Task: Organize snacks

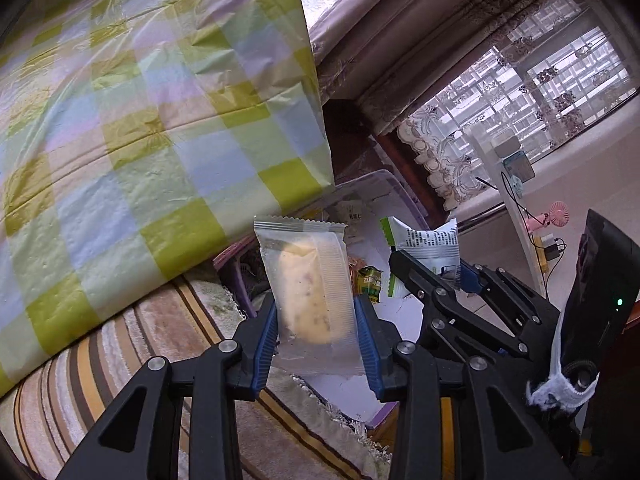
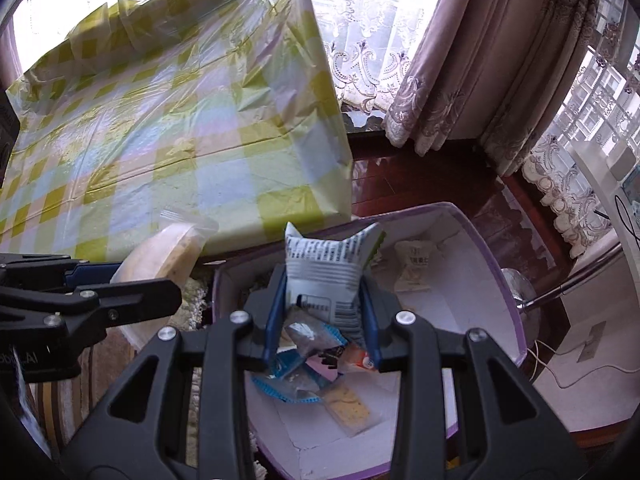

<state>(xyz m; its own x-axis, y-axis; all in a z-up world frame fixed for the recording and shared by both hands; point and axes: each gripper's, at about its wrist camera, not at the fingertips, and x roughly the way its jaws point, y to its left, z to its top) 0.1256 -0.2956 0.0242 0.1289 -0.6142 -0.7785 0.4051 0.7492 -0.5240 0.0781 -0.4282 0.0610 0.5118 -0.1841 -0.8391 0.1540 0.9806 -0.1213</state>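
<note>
Snack packets (image 1: 306, 284) (image 2: 330, 268) show small unreadable print.

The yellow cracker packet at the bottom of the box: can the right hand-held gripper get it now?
Probably not yet: the right hand-held gripper is shut on a white snack bag. The cracker packet lies uncovered in the open box.

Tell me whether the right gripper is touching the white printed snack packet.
Touching. The right wrist view shows the right gripper with both blue fingers pressed against the white printed snack packet.
</note>
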